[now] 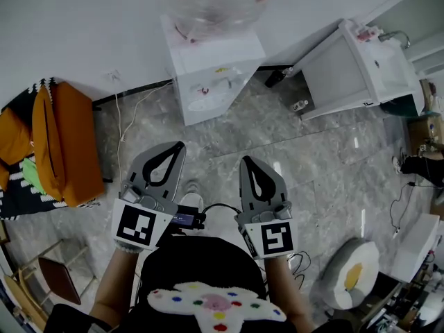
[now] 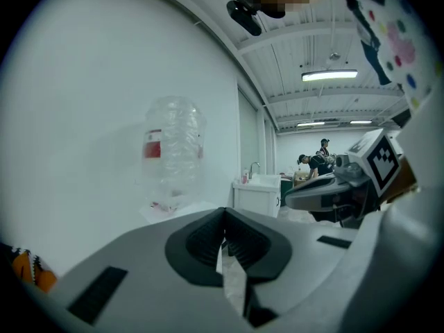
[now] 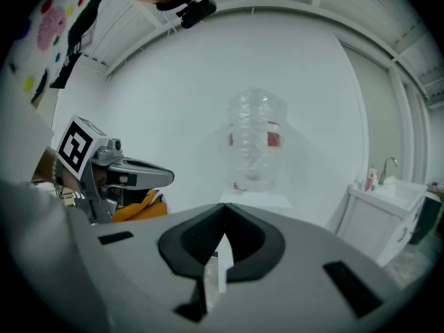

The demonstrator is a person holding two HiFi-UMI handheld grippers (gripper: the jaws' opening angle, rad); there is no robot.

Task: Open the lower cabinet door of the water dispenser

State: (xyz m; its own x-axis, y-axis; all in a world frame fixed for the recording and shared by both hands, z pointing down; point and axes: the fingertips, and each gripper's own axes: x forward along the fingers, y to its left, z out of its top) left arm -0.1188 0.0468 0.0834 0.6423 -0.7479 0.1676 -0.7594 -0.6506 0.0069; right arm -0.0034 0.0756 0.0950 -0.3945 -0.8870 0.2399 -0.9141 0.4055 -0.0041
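Observation:
The white water dispenser [image 1: 216,66] stands against the wall ahead, a clear bottle [image 1: 215,2] on top. Its front faces me; I cannot make out the lower door from this steep angle. My left gripper [image 1: 179,146] and right gripper [image 1: 246,161] are held side by side over the floor, well short of the dispenser, both shut and holding nothing. In the left gripper view the shut jaws [image 2: 224,214] point toward the bottle [image 2: 173,155]. In the right gripper view the bottle [image 3: 257,148] rises above the shut jaws [image 3: 224,210], which hide the dispenser's lower part.
A white sink cabinet [image 1: 354,68] stands right of the dispenser. An orange bag [image 1: 66,141] sits at the left wall, with a cable [image 1: 128,116] trailing on the marble floor. A round white stool [image 1: 350,272] is at the lower right. People [image 2: 316,161] stand far off.

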